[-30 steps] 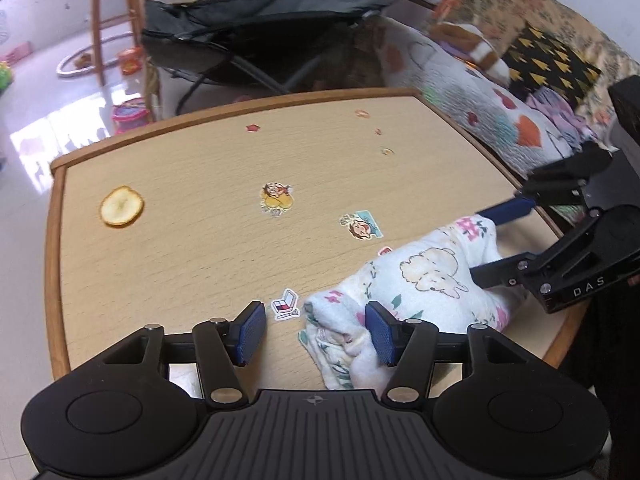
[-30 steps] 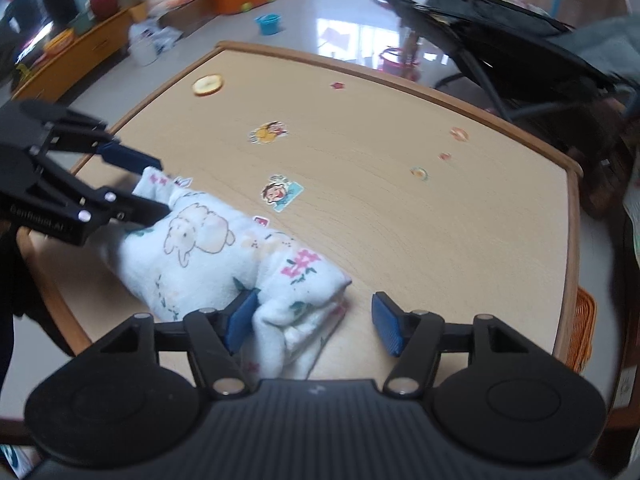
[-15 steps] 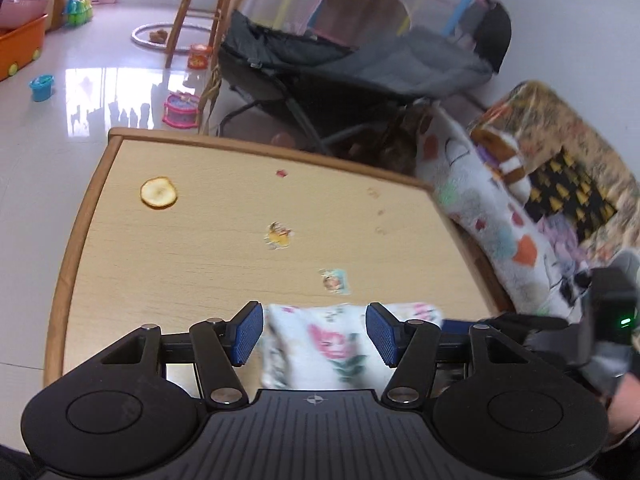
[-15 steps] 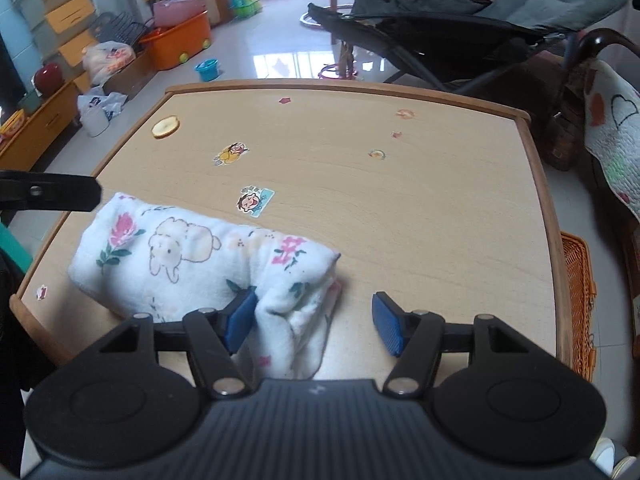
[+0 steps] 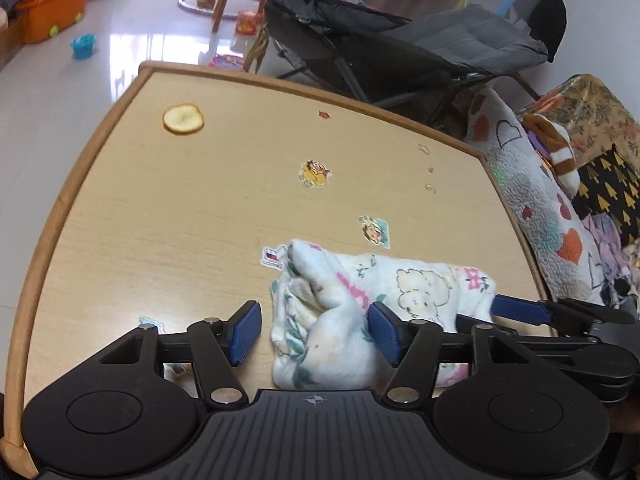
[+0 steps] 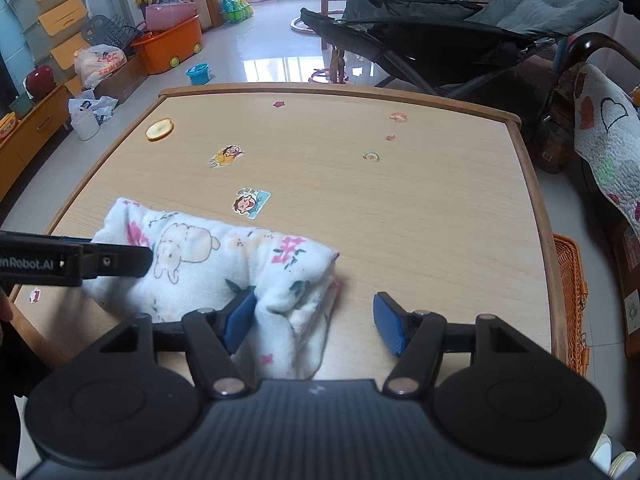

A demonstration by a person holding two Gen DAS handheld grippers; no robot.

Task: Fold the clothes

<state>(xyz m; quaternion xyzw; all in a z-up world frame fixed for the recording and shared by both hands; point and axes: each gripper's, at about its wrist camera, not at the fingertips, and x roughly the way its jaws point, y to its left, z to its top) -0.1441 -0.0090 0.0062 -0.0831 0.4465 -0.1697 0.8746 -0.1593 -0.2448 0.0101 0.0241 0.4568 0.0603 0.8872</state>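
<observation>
A white garment with flowers and a sheep print lies folded into a long bundle near the front edge of the wooden table. My left gripper straddles its left end. Its jaws are opening: the right pad touches the cloth and the left pad stands clear. My right gripper is open around the other end, the left pad against the cloth and the right pad well apart. Each gripper's black fingers also show at the edge of the other view.
Stickers and a round yellow slice dot the tabletop. A grey folding chair stands behind the table, a quilted sofa to its right, and an orange basket beside the right edge.
Both wrist views rolled toward level. The left gripper shifted along the bundle's end, which now sits between its slightly wider jaws. The bundle lies flatter on the table.
</observation>
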